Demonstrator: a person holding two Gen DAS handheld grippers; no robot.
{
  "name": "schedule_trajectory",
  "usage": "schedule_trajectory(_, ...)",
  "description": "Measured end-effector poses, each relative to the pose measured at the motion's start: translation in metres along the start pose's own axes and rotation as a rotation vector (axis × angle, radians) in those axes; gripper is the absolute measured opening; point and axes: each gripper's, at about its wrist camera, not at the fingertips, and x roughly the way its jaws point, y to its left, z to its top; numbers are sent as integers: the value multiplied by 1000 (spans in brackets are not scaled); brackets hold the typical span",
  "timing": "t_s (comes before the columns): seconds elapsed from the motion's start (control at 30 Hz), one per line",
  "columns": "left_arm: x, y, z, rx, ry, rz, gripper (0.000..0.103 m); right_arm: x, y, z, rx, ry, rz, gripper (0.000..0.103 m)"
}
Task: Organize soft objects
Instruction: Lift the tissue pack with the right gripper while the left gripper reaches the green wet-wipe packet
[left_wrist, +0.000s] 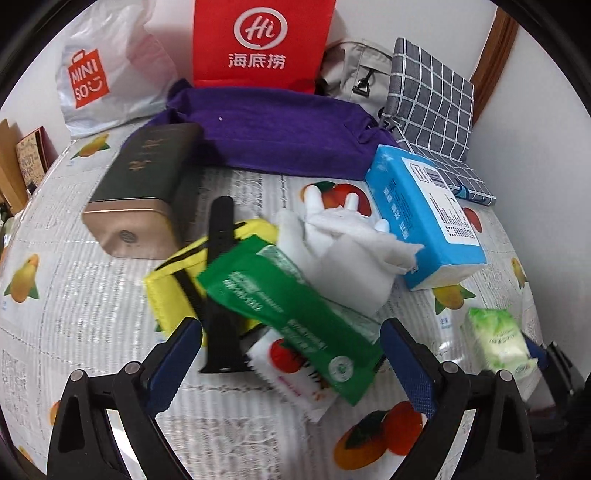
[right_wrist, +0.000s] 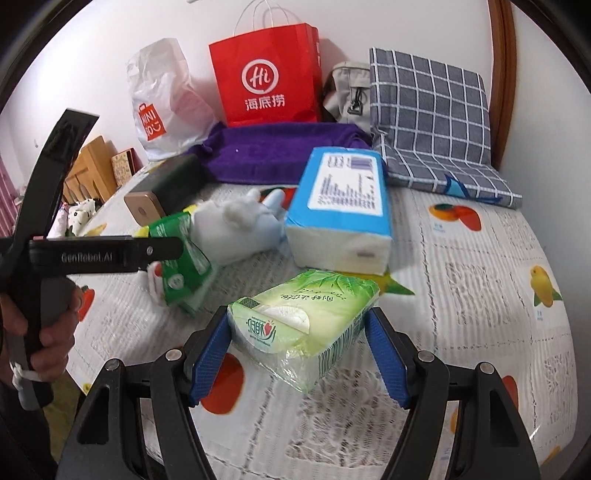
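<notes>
A light green tissue pack (right_wrist: 303, 325) sits between the blue pads of my right gripper (right_wrist: 299, 354), which is shut on it just above the tablecloth; the pack (left_wrist: 498, 339) also shows at the right edge of the left wrist view. My left gripper (left_wrist: 291, 365) stands open over a pile, its pads pressing on nothing. In the pile a dark green wipes pack (left_wrist: 288, 314) lies across a yellow pouch (left_wrist: 173, 284), a black strap (left_wrist: 219, 280) and a small white sachet (left_wrist: 295, 384). A white glove-like soft thing (left_wrist: 343, 240) leans on a blue tissue pack (left_wrist: 424, 218).
Along the wall stand a red paper bag (left_wrist: 258, 40), a white plastic bag (left_wrist: 107, 74), a grey bag (left_wrist: 354, 74) and a checked cloth (left_wrist: 432, 96), with a purple towel (left_wrist: 280, 133) in front. A gold-ended tin (left_wrist: 144, 199) lies left. A hand (right_wrist: 51, 332) holds the left gripper's handle.
</notes>
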Motion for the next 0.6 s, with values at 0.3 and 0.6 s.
schedule_trajectory(0.3, 25, -18, 8, -28, 31, 40, 97, 18, -23, -12, 9, 46, -1, 72)
schedule_trajectory(0.6, 14, -23, 3, 38, 82, 27, 48, 31, -46, -20, 70, 89, 28, 73)
